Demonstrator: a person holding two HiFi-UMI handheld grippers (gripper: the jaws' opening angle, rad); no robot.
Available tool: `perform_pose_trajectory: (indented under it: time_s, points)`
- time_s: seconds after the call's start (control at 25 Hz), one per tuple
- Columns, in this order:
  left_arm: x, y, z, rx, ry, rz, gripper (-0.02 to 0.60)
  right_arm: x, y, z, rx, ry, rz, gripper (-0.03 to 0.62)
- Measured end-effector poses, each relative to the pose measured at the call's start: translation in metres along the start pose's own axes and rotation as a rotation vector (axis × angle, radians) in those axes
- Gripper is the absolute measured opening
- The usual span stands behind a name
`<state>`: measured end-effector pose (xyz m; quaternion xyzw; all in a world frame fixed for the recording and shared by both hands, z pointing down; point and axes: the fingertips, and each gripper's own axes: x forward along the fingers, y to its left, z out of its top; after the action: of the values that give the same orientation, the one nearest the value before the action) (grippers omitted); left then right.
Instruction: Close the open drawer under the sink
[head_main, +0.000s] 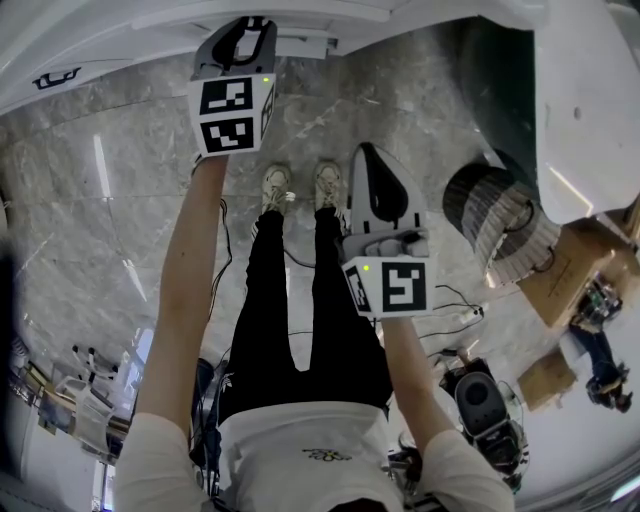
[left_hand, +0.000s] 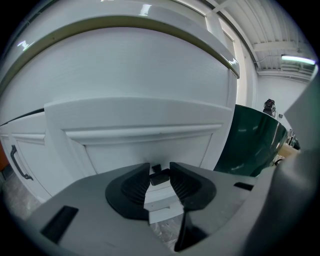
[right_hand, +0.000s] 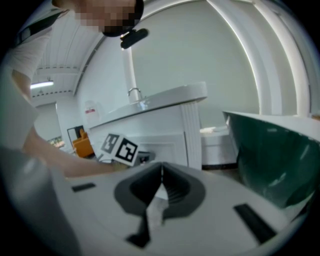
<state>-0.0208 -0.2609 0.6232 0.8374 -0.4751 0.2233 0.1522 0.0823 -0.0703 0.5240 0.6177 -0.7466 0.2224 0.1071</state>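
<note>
The white drawer front (left_hand: 150, 145) under the sink counter fills the left gripper view. Its small dark handle (left_hand: 160, 176) sits between the ribbed pads of my left gripper (left_hand: 160, 170), which is shut on it. In the head view that gripper (head_main: 250, 25) reaches out to the white cabinet (head_main: 300, 45) at the top edge, arm stretched. My right gripper (head_main: 368, 155) hangs in mid-air over the floor, away from the cabinet. Its jaws (right_hand: 161, 170) meet at the tips with nothing between them. The left gripper's marker cube (right_hand: 120, 146) shows at the cabinet in the right gripper view.
A dark green tub (left_hand: 255, 145) stands right of the cabinet, also seen as the tub (right_hand: 275, 155). A ribbed round bin (head_main: 490, 215) sits on the marble floor at right. A cabinet door with a dark handle (left_hand: 17, 162) is left of the drawer. My shoes (head_main: 295, 190) stand just before the cabinet.
</note>
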Motion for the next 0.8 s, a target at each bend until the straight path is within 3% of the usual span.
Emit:
perform_pose_trajectory:
  time_s: [0.28, 0.48, 0.8]
  points:
    - [-0.002, -0.001, 0.000, -0.007, -0.019, 0.005, 0.150, -0.004, 0.004, -0.007, 0.004, 0.006, 0.001, 0.029]
    - [-0.011, 0.009, 0.008, -0.044, -0.072, 0.039, 0.190, -0.007, 0.007, -0.008, 0.003, 0.004, 0.014, 0.029]
    - [-0.028, -0.001, -0.001, -0.072, -0.045, 0.029, 0.199, -0.010, 0.002, -0.006, 0.010, -0.008, -0.008, 0.029]
